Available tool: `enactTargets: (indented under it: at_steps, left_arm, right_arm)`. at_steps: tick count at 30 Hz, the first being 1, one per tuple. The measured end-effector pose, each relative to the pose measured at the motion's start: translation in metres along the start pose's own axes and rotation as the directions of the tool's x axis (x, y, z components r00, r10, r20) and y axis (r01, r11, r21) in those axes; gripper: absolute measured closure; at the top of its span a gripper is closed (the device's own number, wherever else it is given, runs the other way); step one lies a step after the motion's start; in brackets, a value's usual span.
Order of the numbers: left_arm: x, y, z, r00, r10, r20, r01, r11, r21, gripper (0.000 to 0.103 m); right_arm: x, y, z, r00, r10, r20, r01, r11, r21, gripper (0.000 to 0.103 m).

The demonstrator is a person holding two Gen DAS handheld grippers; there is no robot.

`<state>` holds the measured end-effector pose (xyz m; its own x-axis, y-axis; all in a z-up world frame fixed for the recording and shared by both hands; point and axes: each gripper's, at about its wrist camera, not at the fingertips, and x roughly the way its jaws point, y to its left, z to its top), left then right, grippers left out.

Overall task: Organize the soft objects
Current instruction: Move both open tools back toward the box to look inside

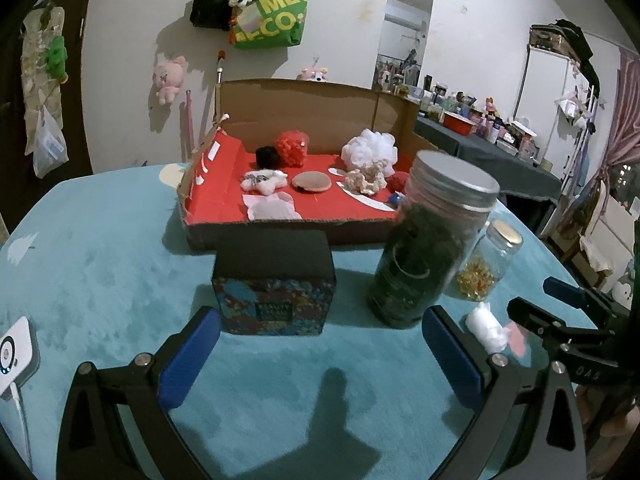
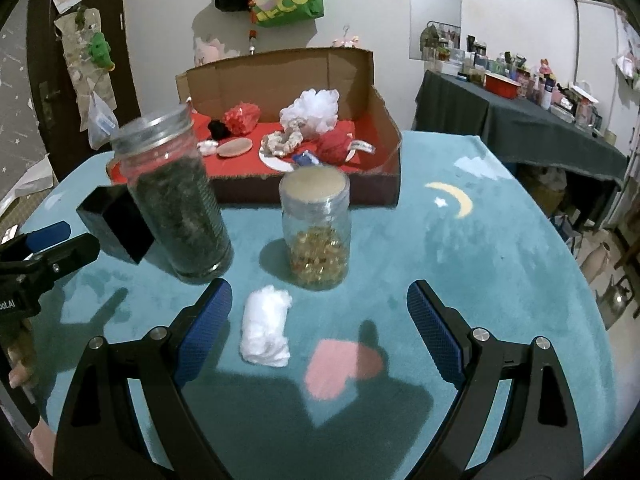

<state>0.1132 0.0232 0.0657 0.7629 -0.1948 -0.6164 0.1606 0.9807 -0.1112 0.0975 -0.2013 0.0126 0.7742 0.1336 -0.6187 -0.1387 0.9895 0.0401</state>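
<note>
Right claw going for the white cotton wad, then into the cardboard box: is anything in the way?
Nothing lies between the right claw and the white cotton wad; it sits on the cloth near the left finger. Toward the cardboard box, the small jar of yellow beads stands directly ahead, and the tall dark jar is to its left.

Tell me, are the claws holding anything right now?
No, nothing is held. The left claw and the right claw are both open over the blue table cover. The white cotton wad lies loose between the right claw's fingers, untouched.
</note>
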Motion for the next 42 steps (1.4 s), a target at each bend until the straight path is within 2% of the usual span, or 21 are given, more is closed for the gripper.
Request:
enactTargets:
  at_steps: [9,18,28,33,42]
  left_arm:
    - [-0.003,0.01,0.029,1.0,0.01,0.014,-0.01,1.0,-0.009,0.0]
    - [0.015,0.027,0.061,0.999,0.04,-0.026,-0.04,0.999,-0.035,0.0]
    - [0.053,0.044,0.084,0.99,0.068,-0.127,-0.074,0.996,-0.045,0.0]
    - [0.07,0.046,0.094,0.982,0.073,-0.175,-0.079,0.997,-0.027,0.0]
    - [0.101,0.044,0.111,0.965,0.085,-0.249,-0.087,0.996,0.006,0.0]
  right_arm:
    - [-0.002,-0.006,0.034,0.999,0.008,0.034,-0.008,1.0,0.0,0.013]
    - [0.018,-0.012,0.071,1.0,-0.009,0.017,0.009,1.0,-0.004,0.013]
    - [0.061,-0.013,0.103,0.996,-0.02,-0.084,0.016,0.999,-0.048,0.013]
    - [0.085,-0.012,0.114,0.988,-0.008,-0.154,-0.001,0.998,-0.06,0.013]
    - [0.114,-0.007,0.133,0.973,-0.001,-0.231,-0.014,0.998,-0.064,0.013]
